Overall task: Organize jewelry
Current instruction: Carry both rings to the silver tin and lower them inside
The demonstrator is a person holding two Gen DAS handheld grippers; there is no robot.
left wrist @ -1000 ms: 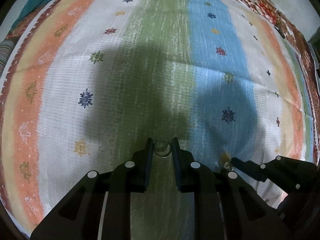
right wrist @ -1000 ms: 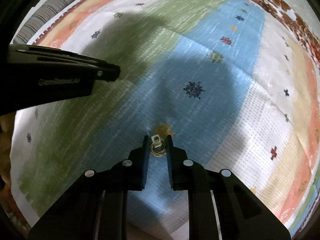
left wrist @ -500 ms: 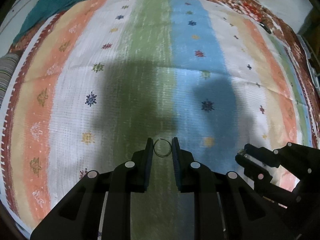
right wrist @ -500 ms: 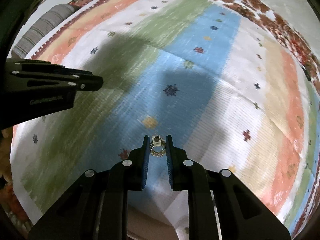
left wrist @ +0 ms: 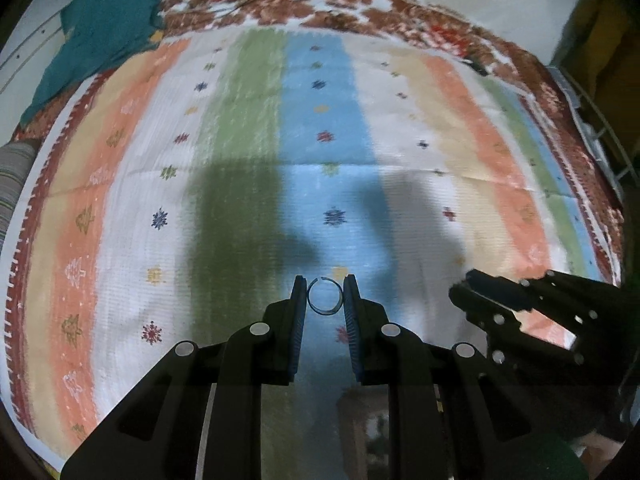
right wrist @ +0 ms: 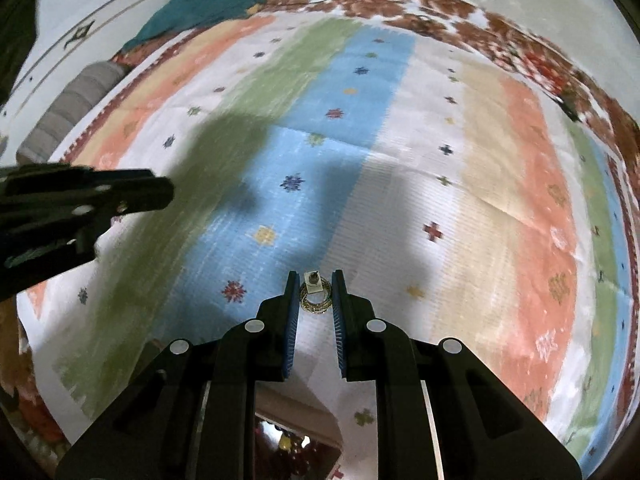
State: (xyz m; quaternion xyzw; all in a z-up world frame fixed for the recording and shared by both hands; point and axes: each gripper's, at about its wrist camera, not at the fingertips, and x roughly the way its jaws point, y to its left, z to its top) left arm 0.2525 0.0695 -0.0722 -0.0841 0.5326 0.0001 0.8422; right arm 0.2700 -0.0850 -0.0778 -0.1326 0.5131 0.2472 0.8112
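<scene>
My left gripper (left wrist: 324,295) is shut on a thin open ring (left wrist: 324,297) and holds it well above the striped cloth (left wrist: 248,128). My right gripper (right wrist: 316,293) is shut on a gold ring with a square stone setting (right wrist: 315,291), also held above the cloth. The right gripper shows in the left wrist view (left wrist: 532,312) at the lower right; the left gripper shows in the right wrist view (right wrist: 80,204) at the left. The two grippers are side by side and apart.
The striped cloth has a red-brown patterned border (left wrist: 360,12). A teal fabric (left wrist: 104,28) lies at the far left corner. A grey striped roll (right wrist: 72,108) lies by the left edge. A mirror-like surface (right wrist: 296,436) shows below the cloth's near edge.
Both grippers have risen and pulled back from the cloth with their rings held; more of the cloth and its far border has come into view.
</scene>
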